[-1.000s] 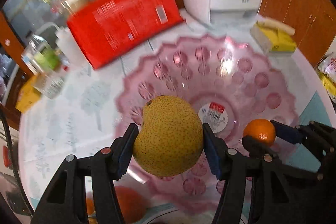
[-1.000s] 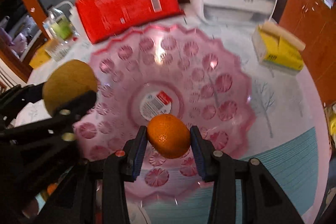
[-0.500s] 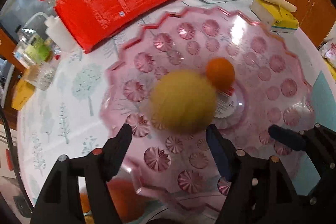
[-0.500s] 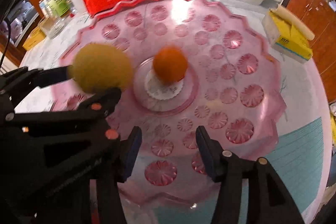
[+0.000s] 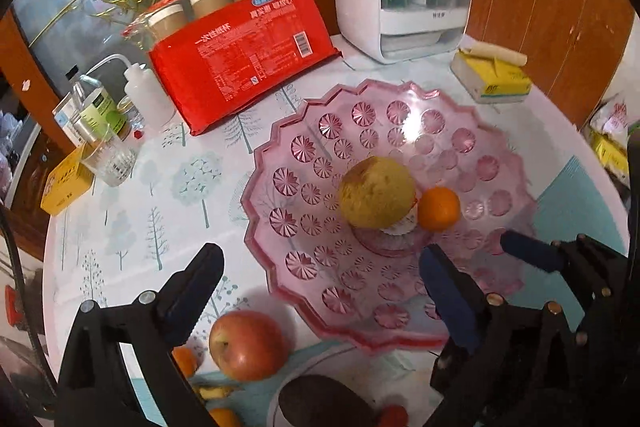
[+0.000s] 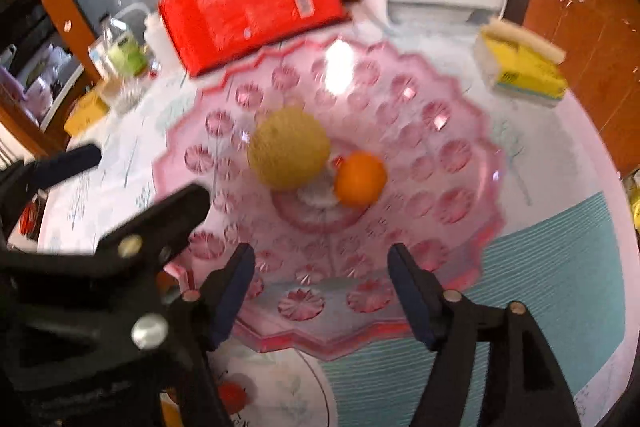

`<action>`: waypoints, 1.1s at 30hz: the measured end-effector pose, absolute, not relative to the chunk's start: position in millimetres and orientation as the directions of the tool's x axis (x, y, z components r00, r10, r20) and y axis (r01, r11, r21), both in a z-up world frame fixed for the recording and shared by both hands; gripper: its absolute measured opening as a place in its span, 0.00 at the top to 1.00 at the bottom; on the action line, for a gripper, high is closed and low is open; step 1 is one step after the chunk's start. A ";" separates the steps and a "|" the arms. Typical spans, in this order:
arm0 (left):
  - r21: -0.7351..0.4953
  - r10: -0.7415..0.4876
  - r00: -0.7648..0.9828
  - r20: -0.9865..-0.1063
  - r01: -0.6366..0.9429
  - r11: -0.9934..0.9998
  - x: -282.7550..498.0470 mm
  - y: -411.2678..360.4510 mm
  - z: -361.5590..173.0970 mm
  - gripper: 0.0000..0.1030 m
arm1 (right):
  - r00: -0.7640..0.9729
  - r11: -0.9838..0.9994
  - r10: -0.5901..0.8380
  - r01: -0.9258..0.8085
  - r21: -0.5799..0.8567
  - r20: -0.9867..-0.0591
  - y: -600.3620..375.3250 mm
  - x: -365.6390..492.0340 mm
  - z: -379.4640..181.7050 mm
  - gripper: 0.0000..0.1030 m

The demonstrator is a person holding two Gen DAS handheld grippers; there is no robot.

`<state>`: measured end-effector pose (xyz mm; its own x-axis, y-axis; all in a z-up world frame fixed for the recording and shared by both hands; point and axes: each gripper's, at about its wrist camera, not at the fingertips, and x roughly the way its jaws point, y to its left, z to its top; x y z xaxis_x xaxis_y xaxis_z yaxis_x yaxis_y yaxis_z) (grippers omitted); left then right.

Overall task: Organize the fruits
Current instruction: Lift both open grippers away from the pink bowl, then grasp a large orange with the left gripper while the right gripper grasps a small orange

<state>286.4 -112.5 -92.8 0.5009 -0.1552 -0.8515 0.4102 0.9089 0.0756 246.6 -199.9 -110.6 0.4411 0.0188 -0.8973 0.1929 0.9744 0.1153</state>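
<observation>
A yellow speckled pear [image 5: 376,193] [image 6: 289,147] and a small orange [image 5: 439,208] [image 6: 360,179] lie side by side in the middle of the pink glass fruit bowl [image 5: 452,115] [image 6: 448,155]. My left gripper [image 5: 320,275] hangs above the bowl's near rim, its jaws opening wide with nothing between them. Beside it my right gripper [image 6: 322,279] is opening too, empty, over the bowl's near edge. A red apple [image 5: 248,345] rests on the table below the left gripper, with small oranges [image 5: 186,361] and a dark avocado [image 5: 324,401] close by.
A red pack of paper cups [image 5: 244,55] and a white appliance [image 5: 396,3] stand behind the bowl. Bottles and a glass [image 5: 112,131] crowd the far left. A yellow tissue box [image 5: 492,79] lies at the back right, a teal mat [image 6: 540,267] at the near right.
Both grippers let go of their fruit and opened. The pear and the orange dropped into the bowl and settled at its centre. Both grippers pulled back and rose.
</observation>
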 end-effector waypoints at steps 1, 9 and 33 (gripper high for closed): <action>0.066 -0.156 0.500 -0.852 0.399 0.914 284.3 -110.3 -88.7 0.04 | 0.445 0.974 0.027 0.189 0.123 -0.895 -201.5 245.0 -106.2 0.28; 0.017 -0.187 0.551 -0.813 0.344 0.939 245.2 -83.9 -43.0 0.04 | 0.496 0.977 0.044 0.159 0.141 -0.867 -196.5 223.5 -68.5 0.28; 0.020 -0.098 0.613 -0.784 0.183 0.983 76.6 15.3 2.5 0.04 | 0.597 0.991 0.107 -0.004 0.130 -0.795 -149.2 93.2 -7.9 0.28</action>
<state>76.6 15.3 2.5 0.6130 -0.0981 -0.7840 0.1832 0.9829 0.0202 93.2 -149.2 -7.9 0.5975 0.1070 -0.7947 -0.0040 0.9914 0.1304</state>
